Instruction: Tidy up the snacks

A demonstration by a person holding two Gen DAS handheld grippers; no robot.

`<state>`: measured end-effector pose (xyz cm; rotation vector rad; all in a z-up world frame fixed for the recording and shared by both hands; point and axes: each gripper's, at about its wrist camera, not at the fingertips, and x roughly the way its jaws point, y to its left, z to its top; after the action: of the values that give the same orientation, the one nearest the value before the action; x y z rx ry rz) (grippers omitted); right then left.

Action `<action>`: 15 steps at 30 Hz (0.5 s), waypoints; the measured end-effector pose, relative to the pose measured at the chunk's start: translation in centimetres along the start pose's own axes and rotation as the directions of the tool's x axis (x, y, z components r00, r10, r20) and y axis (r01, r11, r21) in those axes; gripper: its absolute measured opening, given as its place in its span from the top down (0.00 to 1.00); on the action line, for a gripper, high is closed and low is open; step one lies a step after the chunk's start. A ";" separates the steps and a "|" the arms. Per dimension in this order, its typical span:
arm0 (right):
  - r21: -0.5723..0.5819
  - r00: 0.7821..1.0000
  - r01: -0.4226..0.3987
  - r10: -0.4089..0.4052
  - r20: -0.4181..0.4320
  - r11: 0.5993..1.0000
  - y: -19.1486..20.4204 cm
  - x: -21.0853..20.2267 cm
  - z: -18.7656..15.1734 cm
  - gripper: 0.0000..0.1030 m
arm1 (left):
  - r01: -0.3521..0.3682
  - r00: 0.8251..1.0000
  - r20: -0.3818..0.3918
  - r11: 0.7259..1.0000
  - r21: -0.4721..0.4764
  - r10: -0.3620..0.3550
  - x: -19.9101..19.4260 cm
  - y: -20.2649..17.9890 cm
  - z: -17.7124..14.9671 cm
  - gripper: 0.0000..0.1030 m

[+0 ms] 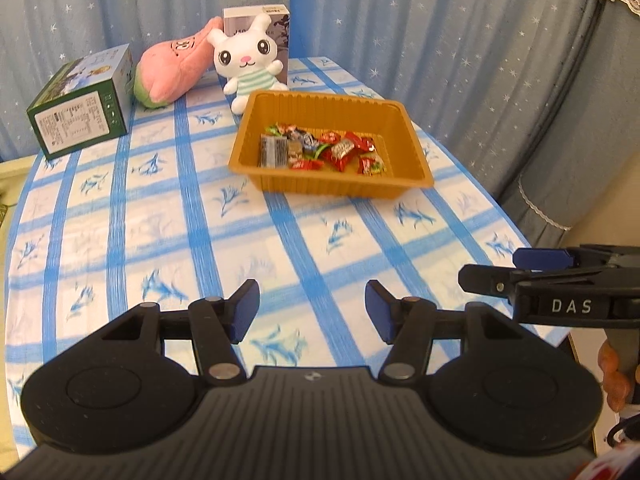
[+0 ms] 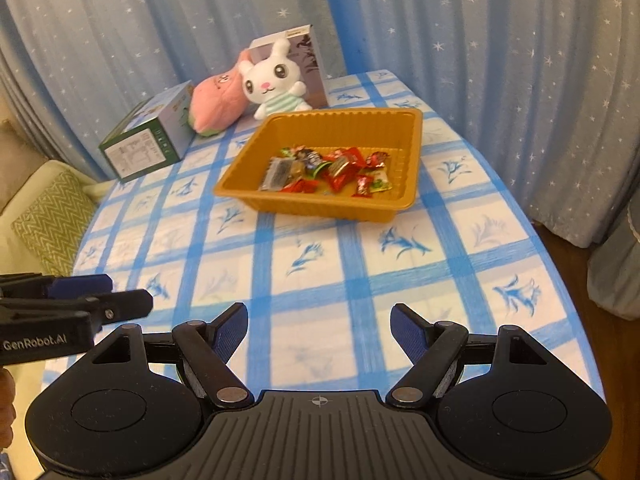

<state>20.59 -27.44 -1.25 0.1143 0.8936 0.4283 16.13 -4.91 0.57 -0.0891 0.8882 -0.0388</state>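
An orange plastic tray (image 1: 408, 136) (image 2: 408, 148) sits toward the far side of the blue-checked table. Inside it lie several wrapped snacks (image 1: 320, 150) (image 2: 328, 170), mostly red, with a grey packet at the left. My left gripper (image 1: 312, 304) hangs open over the near part of the tablecloth, well short of the tray, nothing between its blue pads. My right gripper (image 2: 319, 322) is open too, empty, equally far back from the tray. Each gripper shows at the edge of the other's view: the right gripper (image 1: 516, 266) and the left gripper (image 2: 116, 292).
Behind the tray stand a white plush rabbit (image 1: 246, 60) (image 2: 274, 78), a pink plush toy (image 1: 172, 74) (image 2: 216, 106), a tall grey box (image 1: 280, 28) and a green box (image 1: 84, 104) (image 2: 148, 140). Blue starred curtains surround the table. A cushion (image 2: 52, 220) lies at left.
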 end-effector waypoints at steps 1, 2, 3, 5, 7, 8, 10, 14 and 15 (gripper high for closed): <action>-0.004 1.000 -0.002 0.002 0.000 1.000 0.3 -0.2 -0.3 0.24 | -0.002 1.000 0.000 1.000 0.000 0.002 -0.3 0.1 -0.4 0.45; -0.007 1.000 -0.004 0.004 0.000 1.000 0.7 -0.4 -0.6 0.24 | -0.003 1.000 0.002 1.000 0.001 0.003 -0.6 0.2 -0.7 0.45; -0.011 1.000 -0.007 0.007 -0.001 1.000 1.0 -0.5 -0.9 0.24 | -0.003 1.000 0.003 1.000 0.000 0.003 -0.9 0.2 -1.1 0.45; -0.015 1.000 -0.012 0.012 -0.002 1.000 1.5 -0.8 -1.6 0.24 | -0.003 1.000 0.004 1.000 -0.001 0.003 -1.4 0.3 -1.7 0.45; -0.019 1.000 -0.014 0.014 -0.005 1.000 2.0 -1.0 -2.2 0.24 | 0.001 1.000 0.002 1.000 -0.003 -0.001 -1.7 0.4 -2.3 0.45; -0.021 1.000 -0.015 0.015 -0.007 1.000 2.2 -1.0 -2.4 0.24 | 0.002 1.000 0.000 1.000 -0.006 -0.002 -1.8 0.4 -2.6 0.45; -0.027 1.000 -0.018 0.018 -0.012 0.999 2.6 -1.1 -2.9 0.24 | 0.003 1.000 -0.002 1.000 -0.007 -0.003 -2.1 0.5 -3.2 0.45; -0.043 1.000 -0.023 0.022 -0.016 0.999 3.2 -1.2 -3.5 0.24 | -0.001 1.000 -0.008 1.000 -0.018 0.001 -2.4 0.8 -4.0 0.45; -0.044 1.000 -0.024 0.023 -0.017 0.999 3.3 -1.2 -3.6 0.24 | -0.003 1.000 -0.009 1.000 -0.021 0.002 -2.5 0.9 -4.1 0.45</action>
<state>16.10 -25.24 -1.79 0.0806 0.8996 0.4712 11.37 -4.13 -0.16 -0.1079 0.8975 -0.0273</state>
